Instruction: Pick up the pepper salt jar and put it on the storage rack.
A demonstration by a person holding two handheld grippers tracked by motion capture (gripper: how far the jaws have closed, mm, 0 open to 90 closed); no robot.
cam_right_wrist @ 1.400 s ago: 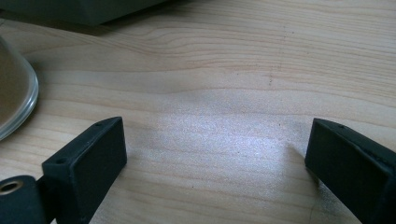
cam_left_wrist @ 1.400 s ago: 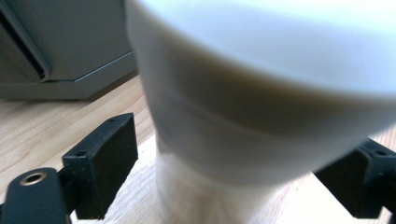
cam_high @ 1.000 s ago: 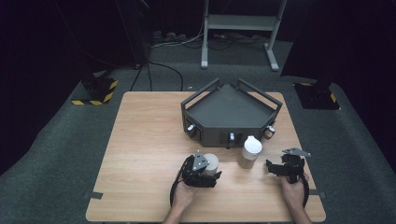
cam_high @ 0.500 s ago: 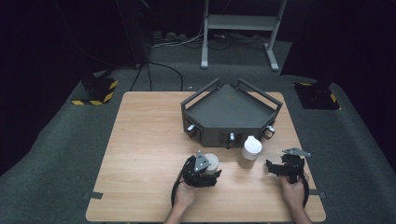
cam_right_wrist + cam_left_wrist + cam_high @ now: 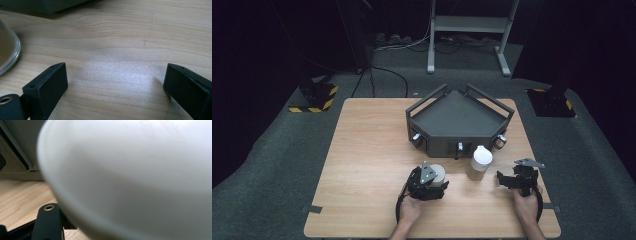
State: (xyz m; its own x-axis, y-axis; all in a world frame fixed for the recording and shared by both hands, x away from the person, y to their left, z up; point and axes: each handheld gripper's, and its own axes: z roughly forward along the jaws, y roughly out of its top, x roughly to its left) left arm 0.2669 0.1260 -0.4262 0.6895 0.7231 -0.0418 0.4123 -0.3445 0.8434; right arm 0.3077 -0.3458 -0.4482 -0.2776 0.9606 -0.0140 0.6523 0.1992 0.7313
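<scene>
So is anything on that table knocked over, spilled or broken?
Nothing stands out. The white-capped bottle stands upright on the wooden table, just in front of the dark tray, which sits level. The left gripper has a white round object between its jaws; the right gripper is open over bare wood. No spills show.

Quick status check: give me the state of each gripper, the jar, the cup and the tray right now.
Left gripper: at the cup; cannot tell whether it is shut.
Right gripper: open, nothing between the jaws, low over the table.
Cup: on the table at the left gripper, close to its camera.
Jar: upright, white lid on, ungripped.
Tray: on the table, nothing in it.
</scene>
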